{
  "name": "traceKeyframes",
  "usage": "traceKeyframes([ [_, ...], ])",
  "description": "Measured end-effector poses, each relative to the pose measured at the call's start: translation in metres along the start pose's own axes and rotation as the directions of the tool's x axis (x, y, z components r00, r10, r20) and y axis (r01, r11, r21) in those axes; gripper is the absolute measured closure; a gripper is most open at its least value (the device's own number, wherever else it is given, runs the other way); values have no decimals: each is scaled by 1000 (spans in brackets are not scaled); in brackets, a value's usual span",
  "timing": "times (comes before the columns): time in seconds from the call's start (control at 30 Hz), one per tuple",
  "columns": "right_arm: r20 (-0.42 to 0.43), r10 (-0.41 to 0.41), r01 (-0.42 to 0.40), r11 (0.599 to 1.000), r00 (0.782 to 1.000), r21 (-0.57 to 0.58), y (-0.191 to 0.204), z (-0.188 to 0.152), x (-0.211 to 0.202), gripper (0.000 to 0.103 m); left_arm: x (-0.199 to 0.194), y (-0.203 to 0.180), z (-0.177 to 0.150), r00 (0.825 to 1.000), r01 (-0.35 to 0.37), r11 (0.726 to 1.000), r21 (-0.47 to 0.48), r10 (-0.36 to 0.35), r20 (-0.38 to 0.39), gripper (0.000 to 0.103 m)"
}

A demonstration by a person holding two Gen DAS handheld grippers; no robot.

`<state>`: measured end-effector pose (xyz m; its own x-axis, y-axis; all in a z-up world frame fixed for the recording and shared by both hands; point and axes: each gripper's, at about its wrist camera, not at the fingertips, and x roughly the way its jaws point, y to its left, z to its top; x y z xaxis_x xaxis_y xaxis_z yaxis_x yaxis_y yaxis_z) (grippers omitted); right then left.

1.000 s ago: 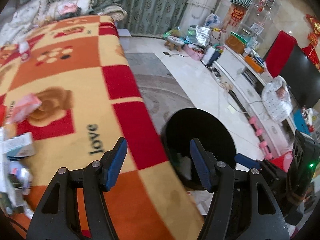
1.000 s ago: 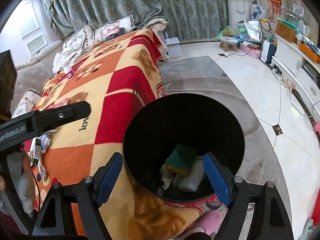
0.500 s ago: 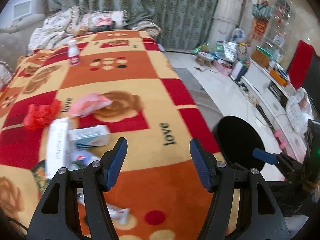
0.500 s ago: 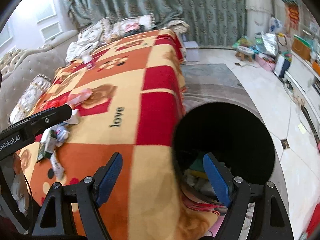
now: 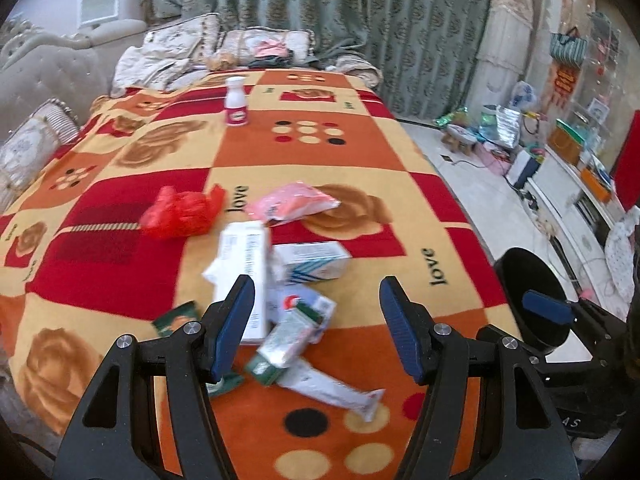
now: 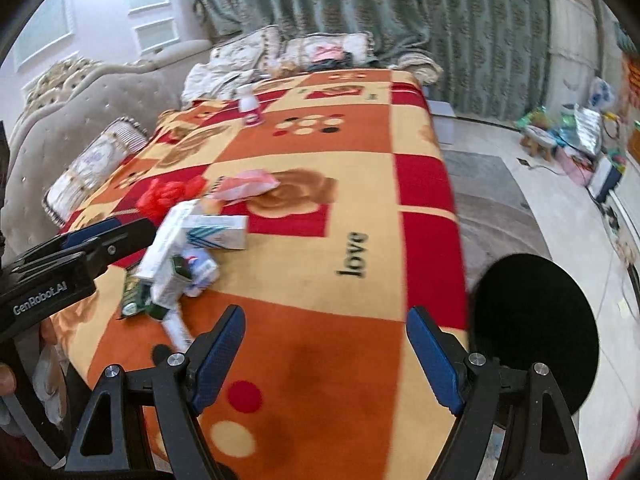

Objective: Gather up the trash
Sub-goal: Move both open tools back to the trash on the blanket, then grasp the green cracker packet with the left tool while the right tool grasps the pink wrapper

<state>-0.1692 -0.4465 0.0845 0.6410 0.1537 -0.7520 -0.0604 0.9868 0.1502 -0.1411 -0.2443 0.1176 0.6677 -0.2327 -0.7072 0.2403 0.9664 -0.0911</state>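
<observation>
Trash (image 5: 276, 296) lies heaped on the blanket-covered counter (image 5: 360, 160); we hover our left tool (image 5: 316, 312) and right tool (image 6: 322, 352) spread and empty. Next: lower left onto a carton, carry to bin (image 6: 532, 332).

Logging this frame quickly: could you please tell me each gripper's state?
Left gripper: jaws open, holding nothing.
Right gripper: jaws open, holding nothing.
</observation>
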Motion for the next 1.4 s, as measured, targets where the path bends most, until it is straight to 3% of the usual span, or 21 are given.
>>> traceKeyframes([
  [0.23,-7,31,-32,998,999,-49,31,6,12,22,-2,38,-9,1000,-21,999,-40,20,-17,39],
  [0.53,-52,63,-68,994,997,-87,53,5,31,22,0,104,-41,993,-74,991,-113,63,-99,39],
  [0.67,-86,75,-82,994,993,-71,55,5,43,22,4,122,-50,992,-62,982,-177,41,-118,39],
  [0.9,-142,120,-128,991,983,-45,60,6,57,22,33,116,-52,984,-61,982,-178,30,-177,39],
  [1.13,-142,135,-143,988,981,-52,66,8,57,22,58,117,-58,974,-62,980,-187,18,-228,39],
  [1.23,-144,138,-146,988,980,-44,67,11,59,22,66,118,-54,976,-59,978,-202,14,-218,39],
  [1.4,-137,130,-141,987,982,-73,75,19,61,22,76,115,-48,975,-70,987,-147,37,-217,40],
])
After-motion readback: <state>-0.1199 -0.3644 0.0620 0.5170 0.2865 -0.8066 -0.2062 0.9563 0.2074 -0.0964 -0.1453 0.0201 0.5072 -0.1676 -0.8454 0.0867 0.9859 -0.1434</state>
